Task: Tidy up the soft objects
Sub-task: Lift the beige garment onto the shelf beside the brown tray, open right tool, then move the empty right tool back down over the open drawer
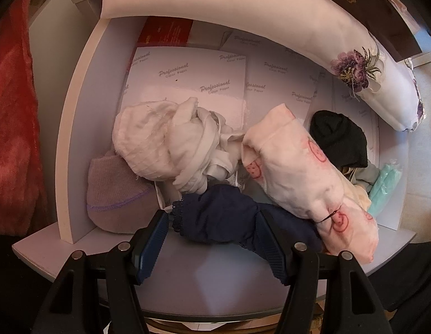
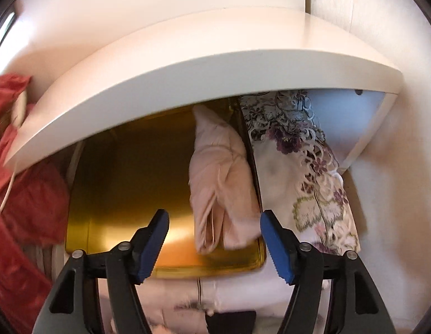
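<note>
In the left wrist view I look straight down into a white compartment (image 1: 76, 128) full of soft items. A navy lace-edged garment (image 1: 215, 222) lies at its front edge. My left gripper (image 1: 212, 217) stands open over it, one finger at each end of the garment. I cannot tell if the pads touch it. Behind lie a crumpled white garment (image 1: 170, 144), a pink printed roll (image 1: 304, 172), a black sock (image 1: 340, 136) and a lilac knit piece (image 1: 115, 194). In the right wrist view a folded pale pink cloth (image 2: 221, 172) rests in a gold box (image 2: 126, 183). My right gripper (image 2: 215, 214) is open just in front of the cloth, its pads clear of it.
A white shelf board (image 2: 187, 78) overhangs the gold box. A flower-embroidered cloth (image 2: 313, 172) lies to its right and red fabric (image 2: 28, 194) to its left. Printed paper sheets (image 1: 187, 78) line the compartment. A white flowered bolster (image 1: 271, 27) arches over its back, and a mint packet (image 1: 385, 186) sits right.
</note>
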Motion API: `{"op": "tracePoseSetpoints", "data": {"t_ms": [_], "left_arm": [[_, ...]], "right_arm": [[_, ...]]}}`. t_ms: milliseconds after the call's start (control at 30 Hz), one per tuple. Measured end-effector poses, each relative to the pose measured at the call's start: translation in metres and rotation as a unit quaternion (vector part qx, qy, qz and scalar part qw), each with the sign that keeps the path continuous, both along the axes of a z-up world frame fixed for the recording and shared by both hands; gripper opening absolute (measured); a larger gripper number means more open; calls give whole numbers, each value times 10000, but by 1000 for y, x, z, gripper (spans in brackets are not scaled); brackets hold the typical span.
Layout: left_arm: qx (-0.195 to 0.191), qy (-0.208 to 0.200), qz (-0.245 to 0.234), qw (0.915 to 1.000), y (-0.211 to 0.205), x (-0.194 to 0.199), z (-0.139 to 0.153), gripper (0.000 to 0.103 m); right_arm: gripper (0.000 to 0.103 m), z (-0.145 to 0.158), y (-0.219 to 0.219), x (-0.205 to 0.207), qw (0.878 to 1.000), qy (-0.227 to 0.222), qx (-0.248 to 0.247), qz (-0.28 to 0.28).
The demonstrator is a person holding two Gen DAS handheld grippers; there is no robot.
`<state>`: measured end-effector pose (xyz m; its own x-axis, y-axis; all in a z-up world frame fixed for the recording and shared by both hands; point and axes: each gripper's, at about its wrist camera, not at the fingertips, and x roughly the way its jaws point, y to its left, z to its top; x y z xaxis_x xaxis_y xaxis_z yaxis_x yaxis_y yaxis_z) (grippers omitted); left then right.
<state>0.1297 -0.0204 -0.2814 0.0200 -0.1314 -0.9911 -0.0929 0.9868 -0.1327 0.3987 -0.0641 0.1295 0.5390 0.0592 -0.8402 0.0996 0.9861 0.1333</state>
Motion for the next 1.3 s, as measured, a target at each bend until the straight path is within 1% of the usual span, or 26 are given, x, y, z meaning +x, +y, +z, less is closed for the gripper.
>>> {"op": "tracePoseSetpoints", "data": {"t_ms": [133, 200, 233, 267, 300, 367, 433, 500, 533, 567, 633, 700, 733, 800, 900, 1000, 1033, 1067, 1133, 1167, 1233, 1267, 1300], "left_arm": [[-14, -10, 11, 10000, 1, -1, 1, 66], [-39, -25, 29, 10000, 2, -1, 2, 66], [-44, -32, 53, 10000, 3, -2, 3, 66], [-61, -46, 94, 9999, 5, -2, 4, 66], [-95, -64, 150, 9998, 8, -1, 5, 66], [-139, -114, 293, 9994, 16, -2, 8, 66], [-229, -173, 435, 9986, 23, -3, 12, 66], [-271, -253, 530, 9979, 29, -4, 16, 66], [-265, -276, 547, 9978, 32, -5, 16, 66], [-261, -287, 576, 9976, 34, -5, 17, 66], [-267, -262, 611, 9974, 38, -6, 16, 66], [-209, -252, 581, 9978, 39, -7, 15, 66], [-190, -252, 558, 9979, 40, -7, 15, 66], [-140, -256, 534, 9981, 38, -7, 16, 66], [24, -297, 615, 9977, 41, -7, 18, 66], [12, -308, 698, 9971, 40, -7, 17, 66], [19, -319, 682, 9972, 40, -7, 18, 66], [10, -335, 671, 9972, 40, -7, 18, 66], [12, -395, 666, 9970, 37, -6, 21, 66], [-4, -423, 681, 9968, 38, -6, 22, 66], [-43, -438, 711, 9965, 39, -6, 23, 66], [-66, -445, 727, 9963, 40, -5, 23, 65], [-90, -451, 734, 9962, 41, -5, 23, 65]], "right_arm": [[73, 3, 1, -37, 9995, 65, -48, 290], [76, -1, -2, -54, 9989, 227, -3, 405], [79, -7, -3, -63, 9981, 419, -1, 460], [80, -14, -3, -68, 9966, 640, 3, 512], [80, -28, -4, -75, 9931, 1011, 26, 596], [80, -59, -7, -89, 9814, 1773, 57, 727], [80, -90, -8, -106, 9686, 2373, -134, 724], [80, -118, -14, -116, 9571, 2832, -193, 581], [79, -130, -16, -120, 9506, 3057, -130, 527], [78, -139, -17, -123, 9474, 3168, 23, 457], [78, -138, -11, -124, 9491, 3079, 271, 599], [78, -133, -2, -122, 9514, 2953, 324, 807], [78, -132, 1, -123, 9513, 2938, 341, 867], [78, -136, 8, -126, 9472, 3010, 472, 997], [78, -140, 18, -134, 9307, 3291, 855, 1347], [78, -135, 25, -145, 9213, 3404, 1036, 1570], [78, -136, 26, -150, 9156, 3465, 1249, 1613], [78, -138, 30, -153, 9058, 3570, 1564, 1663], [80, -141, 37, -156, 8993, 3607, 1737, 1762], [80, -142, 37, -154, 8972, 3600, 1900, 1714], [80, -143, 30, -146, 8893, 3511, 2569, 1413], [80, -141, 25, -143, 8893, 3383, 2809, 1257], [80, -138, 19, -139, 8972, 3262, 2755, 1131]]}}
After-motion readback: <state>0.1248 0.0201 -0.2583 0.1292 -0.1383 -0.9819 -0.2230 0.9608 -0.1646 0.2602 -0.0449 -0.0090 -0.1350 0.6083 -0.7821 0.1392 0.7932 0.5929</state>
